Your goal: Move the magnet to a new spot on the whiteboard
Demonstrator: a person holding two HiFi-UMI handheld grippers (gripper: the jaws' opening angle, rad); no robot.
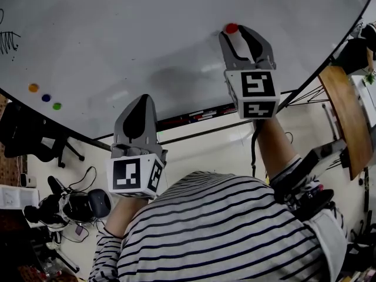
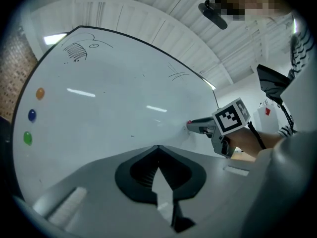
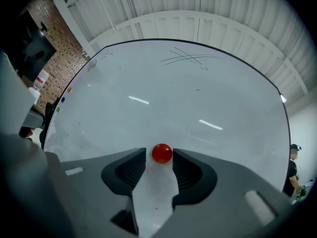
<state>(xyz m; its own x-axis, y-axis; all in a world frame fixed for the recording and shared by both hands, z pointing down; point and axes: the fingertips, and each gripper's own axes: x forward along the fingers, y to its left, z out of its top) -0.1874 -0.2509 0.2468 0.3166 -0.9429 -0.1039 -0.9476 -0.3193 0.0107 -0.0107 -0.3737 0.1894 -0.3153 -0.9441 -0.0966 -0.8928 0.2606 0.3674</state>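
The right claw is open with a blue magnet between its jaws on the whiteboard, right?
Not quite: the magnet is red, not blue. It sits between the jaws of the open right claw on the whiteboard, as the right gripper view shows.

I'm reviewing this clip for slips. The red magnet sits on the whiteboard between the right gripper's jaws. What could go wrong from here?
1. The right gripper has its jaws open on either side of the red magnet, with only slim gaps. A crooked pull-back could nudge the magnet off its spot.
2. The jaw tips sit close to the whiteboard, so a sideways move might scrape its surface.
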